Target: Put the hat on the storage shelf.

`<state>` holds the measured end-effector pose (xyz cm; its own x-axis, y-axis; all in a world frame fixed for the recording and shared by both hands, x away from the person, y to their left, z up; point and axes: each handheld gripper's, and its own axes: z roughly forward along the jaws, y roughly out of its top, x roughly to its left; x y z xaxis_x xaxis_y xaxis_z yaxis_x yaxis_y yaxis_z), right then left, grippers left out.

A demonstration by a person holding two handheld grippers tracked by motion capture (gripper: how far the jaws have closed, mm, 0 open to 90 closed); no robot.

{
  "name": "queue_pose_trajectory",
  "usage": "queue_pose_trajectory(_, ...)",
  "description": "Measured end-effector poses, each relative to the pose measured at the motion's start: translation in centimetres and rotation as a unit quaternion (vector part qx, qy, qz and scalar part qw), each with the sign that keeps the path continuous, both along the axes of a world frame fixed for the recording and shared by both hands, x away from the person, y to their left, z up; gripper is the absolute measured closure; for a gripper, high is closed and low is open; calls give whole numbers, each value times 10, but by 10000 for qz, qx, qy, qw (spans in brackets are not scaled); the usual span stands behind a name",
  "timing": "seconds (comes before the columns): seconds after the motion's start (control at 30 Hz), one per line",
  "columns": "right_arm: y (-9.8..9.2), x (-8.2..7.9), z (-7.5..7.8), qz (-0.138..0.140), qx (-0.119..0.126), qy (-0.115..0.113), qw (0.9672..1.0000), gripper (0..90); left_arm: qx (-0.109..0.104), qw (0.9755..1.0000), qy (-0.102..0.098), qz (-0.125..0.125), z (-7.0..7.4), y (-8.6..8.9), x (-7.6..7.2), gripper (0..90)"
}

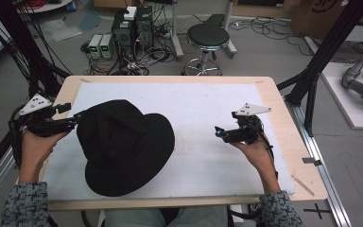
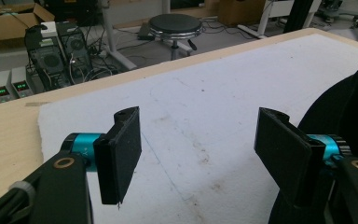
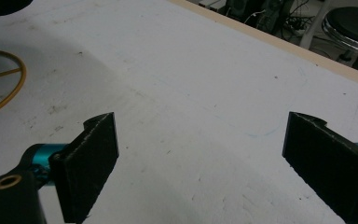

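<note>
Item: black hat [image 1: 123, 146], brimmed, soft fabric. It lies crown up on the white mat [image 1: 203, 165] that covers the bench [image 1: 283, 123], on the mat's left half, its brim reaching close to the mat's near edge. In the left gripper view its dark edge [image 2: 349, 107] sits at the right, just beside the right-hand jaw.

Left tool [image 1: 78, 118]: held in the person's left hand [image 1: 35, 146] at the bench's left edge, pointing toward the hat's brim. The tips stand just beside the brim; contact cannot be told. In the left gripper view [image 2: 198, 154] the jaws are spread wide with bare mat between them, pinching nothing. A grey three-cornered plate [image 1: 34, 104] sits on top.

Right tool [image 1: 217, 131]: held in the person's right hand [image 1: 255, 151] over the right half of the mat, well apart from the hat, pointing left toward it. In the right gripper view [image 3: 200, 154] the jaws are spread wide over bare, lightly stained mat, nothing between them. A yellow ring-shaped mark [image 3: 0, 88] shows at that view's left edge.

Surroundings: a black round stool [image 1: 208, 35] stands on the floor beyond the bench; electronic boxes [image 1: 132, 28] and tangled cables lie to its left. Black frame posts [image 1: 321, 56] flank the bench.
</note>
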<state>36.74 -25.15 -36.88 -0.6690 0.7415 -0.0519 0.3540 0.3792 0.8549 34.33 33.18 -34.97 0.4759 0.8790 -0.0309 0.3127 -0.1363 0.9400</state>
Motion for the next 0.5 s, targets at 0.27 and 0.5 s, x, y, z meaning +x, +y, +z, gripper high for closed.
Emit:
queue_pose_trajectory(0.27, -1, -3, 1, -5, 63, -42, 10000, 102, 73, 10000, 33, -13, -1, -1, 1, 320)
queue_pose_trajectory(0.5, 0, -2, 0, 48, 16, -16, 10000, 102, 59, 10000, 43, -58, -2, -3, 1, 320)
